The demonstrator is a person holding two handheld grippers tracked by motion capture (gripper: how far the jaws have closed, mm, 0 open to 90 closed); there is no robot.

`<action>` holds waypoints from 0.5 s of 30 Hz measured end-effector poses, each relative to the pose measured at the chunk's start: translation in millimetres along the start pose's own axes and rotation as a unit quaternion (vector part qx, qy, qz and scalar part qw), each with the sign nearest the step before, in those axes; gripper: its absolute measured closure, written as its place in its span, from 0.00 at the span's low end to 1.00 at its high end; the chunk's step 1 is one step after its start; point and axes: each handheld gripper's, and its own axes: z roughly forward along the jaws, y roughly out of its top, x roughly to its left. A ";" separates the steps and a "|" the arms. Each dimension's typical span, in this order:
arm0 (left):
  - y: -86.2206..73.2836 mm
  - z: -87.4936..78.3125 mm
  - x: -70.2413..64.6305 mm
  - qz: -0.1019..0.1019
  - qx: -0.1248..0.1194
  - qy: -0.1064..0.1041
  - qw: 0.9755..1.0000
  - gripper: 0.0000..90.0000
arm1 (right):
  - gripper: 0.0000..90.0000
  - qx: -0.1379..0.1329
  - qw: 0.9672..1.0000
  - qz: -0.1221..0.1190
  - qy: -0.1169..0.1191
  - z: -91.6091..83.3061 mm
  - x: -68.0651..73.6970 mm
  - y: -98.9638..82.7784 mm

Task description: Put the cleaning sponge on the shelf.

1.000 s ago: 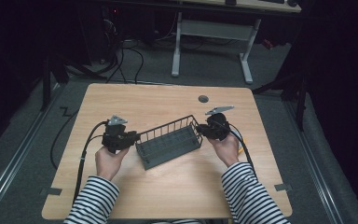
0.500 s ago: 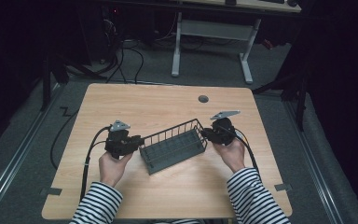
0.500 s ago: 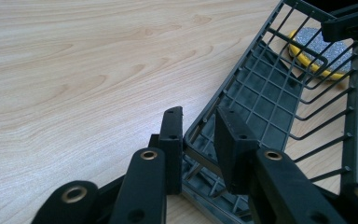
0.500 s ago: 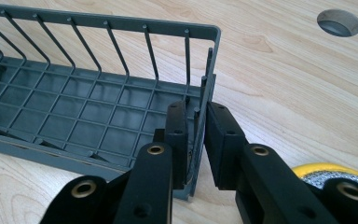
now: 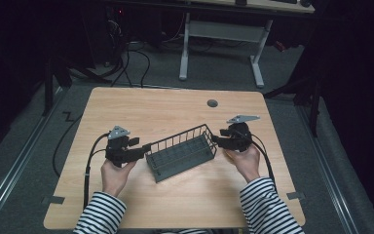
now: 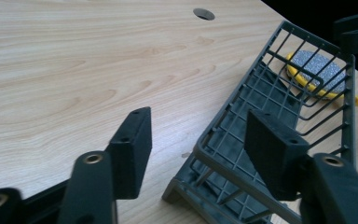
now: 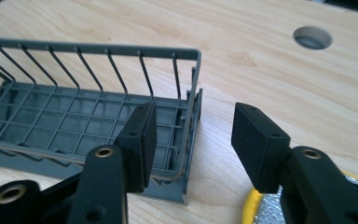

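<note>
A grey wire basket rests on a light wooden table, lying at a slant near the middle of the table's near half, its left end closer to the person and its right end farther away. The left gripper, held in the person's left hand, points at the basket's left end; its jaws have just been opening and now stand spread. In the left gripper view the end rim of the basket lies between the two black jaws, with one pad inside the basket and the other over bare table, and neither pad presses on the wire. The right gripper, held in the right hand, points at the basket's right end; its jaws have likewise just been opening and stand spread. In the right gripper view the corner of the basket sits between the jaws, the wire end wall just beside the left pad and clear of the right one, so nothing is pinched. A round yellow-rimmed sponge with a grey speckled face lies on the table beyond the basket's far end, seen through the wires in the left gripper view; a yellow edge of it also shows under the right jaw in the right gripper view. A small round hole is set in the table near its far edge, well apart from the basket. Striped sleeves cover both forearms, and a black cable trails from the left gripper.
</note>
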 end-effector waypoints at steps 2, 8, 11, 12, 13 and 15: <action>-1.7 -6.6 4.5 -0.007 -0.011 0.002 1.000 0.43 | 0.55 -0.019 1.000 0.005 -0.007 -10.3 -2.2 -3.2; -7.6 -17.1 10.8 -0.002 -0.019 0.018 1.000 0.42 | 0.54 -0.023 0.999 0.022 -0.020 -24.3 -11.8 -12.3; -14.2 -22.6 14.7 -0.001 -0.022 0.029 0.999 0.42 | 0.54 -0.035 0.999 0.024 -0.030 -34.3 -16.3 -13.7; -17.0 -24.6 16.2 -0.002 -0.022 0.032 0.999 0.42 | 0.54 -0.038 0.998 0.025 -0.032 -37.4 -18.3 -14.3; -20.0 -26.2 18.0 -0.002 -0.023 0.035 0.999 0.42 | 0.54 -0.040 0.998 0.028 -0.034 -40.4 -20.1 -15.0; -26.5 -28.2 21.5 -0.004 -0.018 0.043 0.999 0.42 | 0.54 -0.043 0.998 0.032 -0.042 -45.7 -24.5 -17.0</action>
